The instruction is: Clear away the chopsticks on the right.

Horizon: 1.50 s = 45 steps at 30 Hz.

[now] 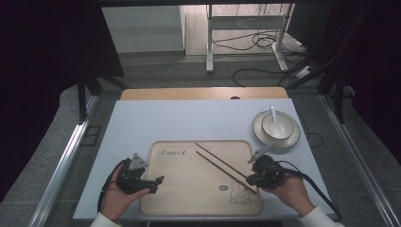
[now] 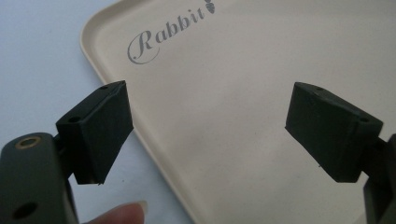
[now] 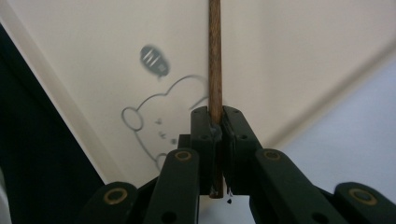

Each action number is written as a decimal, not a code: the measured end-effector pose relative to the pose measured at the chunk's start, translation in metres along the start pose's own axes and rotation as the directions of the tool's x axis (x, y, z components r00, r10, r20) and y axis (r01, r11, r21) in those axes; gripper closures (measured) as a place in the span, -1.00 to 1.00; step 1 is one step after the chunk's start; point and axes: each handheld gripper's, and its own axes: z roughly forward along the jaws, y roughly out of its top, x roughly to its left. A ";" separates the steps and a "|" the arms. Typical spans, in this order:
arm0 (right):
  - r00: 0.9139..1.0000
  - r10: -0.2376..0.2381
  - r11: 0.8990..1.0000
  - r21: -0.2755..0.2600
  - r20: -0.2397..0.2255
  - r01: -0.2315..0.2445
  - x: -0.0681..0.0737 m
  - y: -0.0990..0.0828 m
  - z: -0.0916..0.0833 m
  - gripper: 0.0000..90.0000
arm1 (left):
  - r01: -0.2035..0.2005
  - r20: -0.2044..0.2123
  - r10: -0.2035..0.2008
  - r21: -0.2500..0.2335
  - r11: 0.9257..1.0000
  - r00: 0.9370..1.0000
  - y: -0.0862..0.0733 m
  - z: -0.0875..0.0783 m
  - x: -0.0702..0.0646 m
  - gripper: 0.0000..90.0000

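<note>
Two slim, dark brown wooden chopsticks are seen on the beige tray (image 1: 189, 189), which lies at the near edge of the table. Both run on a slant from the tray's far middle toward its near right corner, side by side and nearly parallel, a narrow gap being kept between them. The farther chopstick (image 1: 215, 157) lies flat on the tray floor, with its near end just beside the right gripper (image 1: 253, 178). The nearer chopstick (image 1: 222, 169) is clamped at its near end between the closed jaws of that gripper, close to the printed rabbit drawing; in the right gripper view, its shaft (image 3: 215, 56) is seen running straight out from the pads.
</note>
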 end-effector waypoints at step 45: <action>0.990 -0.010 0.994 -0.113 -0.142 -0.006 -0.002 0.148 0.118 0.98 | -0.003 0.005 0.003 -0.016 1.000 1.000 -0.003 -0.003 0.003 -0.68</action>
